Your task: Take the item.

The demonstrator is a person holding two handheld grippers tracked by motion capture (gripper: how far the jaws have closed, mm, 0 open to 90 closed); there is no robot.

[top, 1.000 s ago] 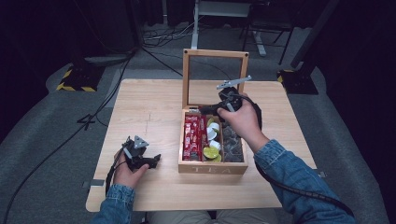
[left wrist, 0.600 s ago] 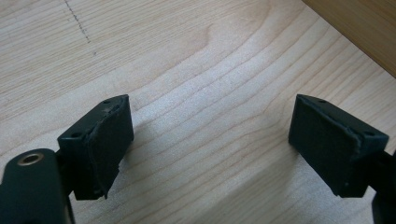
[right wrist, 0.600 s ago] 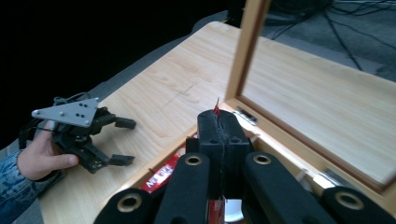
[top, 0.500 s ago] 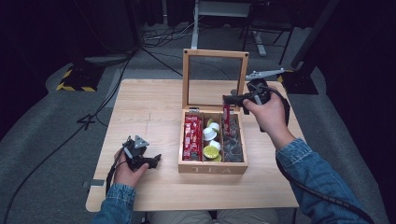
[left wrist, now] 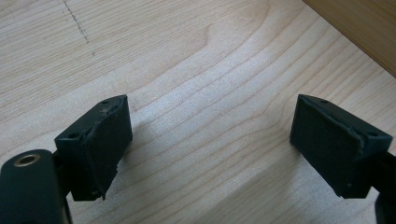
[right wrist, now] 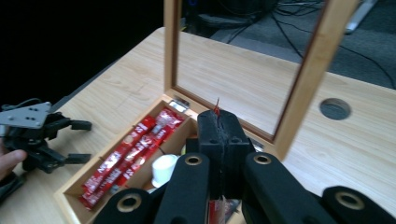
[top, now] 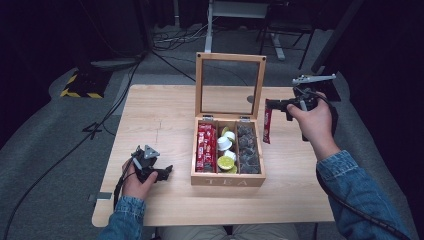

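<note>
A wooden tea box (top: pixel 227 181) stands open mid-table, its glass lid (top: pixel 230 85) upright. Inside lie red sachets (top: pixel 205 147), white and lime pods (top: pixel 226 150) and dark packets (top: pixel 247 147). My right gripper (top: pixel 270 104) hovers to the right of the box, shut on a red sachet (top: pixel 267 125) that hangs down from its jaws. In the right gripper view the sachet's tip (right wrist: pixel 217 106) pokes up from the closed right gripper (right wrist: pixel 218 123). My left gripper (top: pixel 167 171) rests on the table left of the box, open with only bare wood under it (left wrist: pixel 210 135).
The wooden table (top: pixel 165 115) has a round cable hole (right wrist: pixel 335 108) behind the box on the right. Cables and a yellow-black striped block (top: pixel 80 85) lie on the grey floor beyond. The box corner (left wrist: pixel 359 28) is near the left gripper.
My right gripper has carried the red sachet from above the box out to the right and slightly up. The left gripper has stayed in place.
</note>
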